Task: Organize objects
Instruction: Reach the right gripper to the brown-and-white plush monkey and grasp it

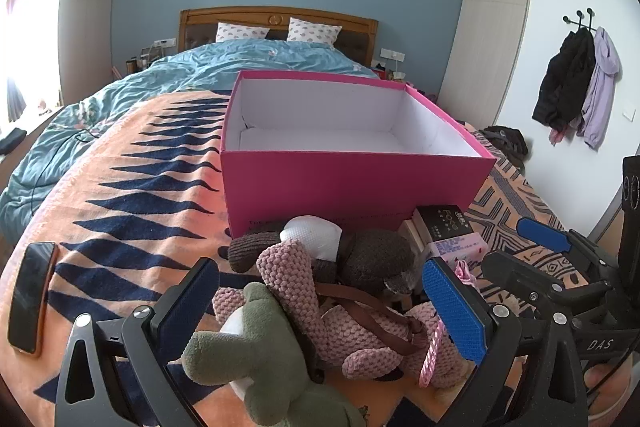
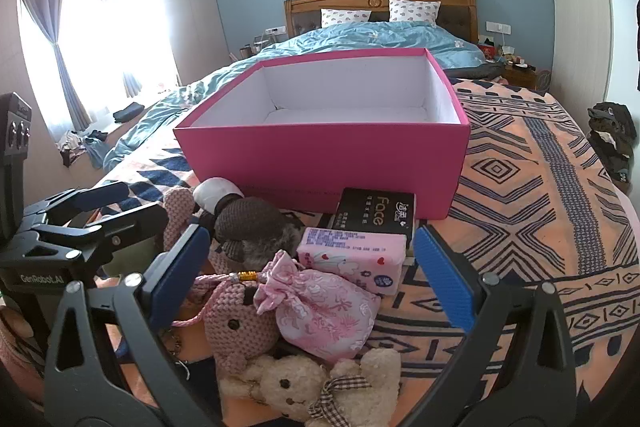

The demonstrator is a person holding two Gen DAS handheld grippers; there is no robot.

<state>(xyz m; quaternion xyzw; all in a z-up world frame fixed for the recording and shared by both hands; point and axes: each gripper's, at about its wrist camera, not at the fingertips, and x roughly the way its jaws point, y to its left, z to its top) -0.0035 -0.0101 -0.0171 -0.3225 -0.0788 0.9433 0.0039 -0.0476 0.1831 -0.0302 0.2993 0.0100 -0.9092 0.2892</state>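
Plush toys (image 1: 312, 307) and tissue packs (image 2: 352, 259) lie unsorted between both spread grippers (image 1: 320, 311) (image 2: 312, 275), pink box (image 1: 352, 183) still empty.

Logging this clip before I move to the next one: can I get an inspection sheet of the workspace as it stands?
Surface: patterned orange blanket over a bed, blue duvet behind.
Job's things: pink box, open, nothing seen inside; in front of it a pile of toys, pink knitted toy, green plush, cream teddy, pink pouch, tissue pack, black Face pack.
Clutter: phone on the blanket's left.
Grippers: left gripper and right gripper open over the pile, holding nothing.
Cables: nothing seen.
Surroundings: coats hanging on the wall, curtains.
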